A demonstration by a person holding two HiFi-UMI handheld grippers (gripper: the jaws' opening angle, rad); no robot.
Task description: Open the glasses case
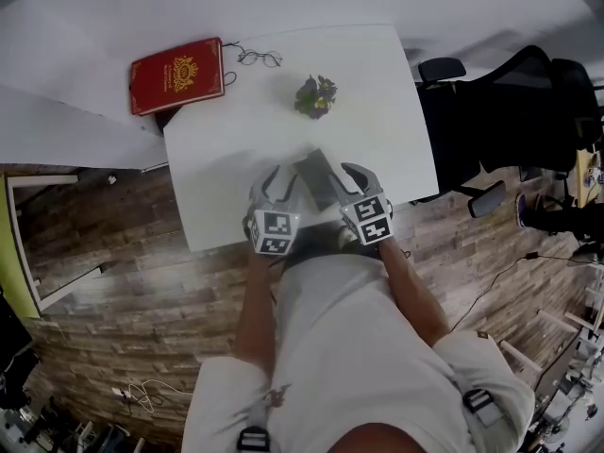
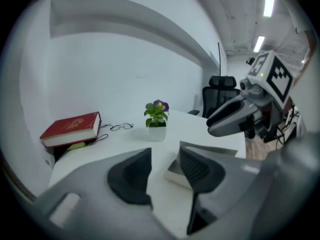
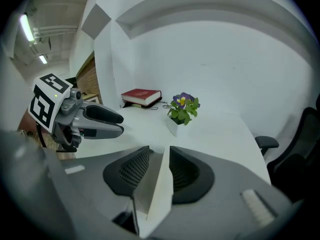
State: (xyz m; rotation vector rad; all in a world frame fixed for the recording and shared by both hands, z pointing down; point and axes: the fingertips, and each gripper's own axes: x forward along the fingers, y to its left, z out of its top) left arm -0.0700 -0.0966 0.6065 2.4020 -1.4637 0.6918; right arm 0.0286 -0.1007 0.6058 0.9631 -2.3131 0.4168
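Note:
The grey glasses case sits near the front edge of the white table, between my two grippers. My right gripper has the case's thin raised flap standing between its jaws; the flap lies along the right pad, with a gap to the left pad. My left gripper is open with only bare table between its jaws. The case lies just to the right, partly hidden behind the left gripper's right finger. In the head view the left gripper and right gripper flank the case.
A red book lies at the far left corner, with a pair of glasses beside it. A small potted plant stands mid-table beyond the case. A black office chair stands to the right of the table, on a wood floor.

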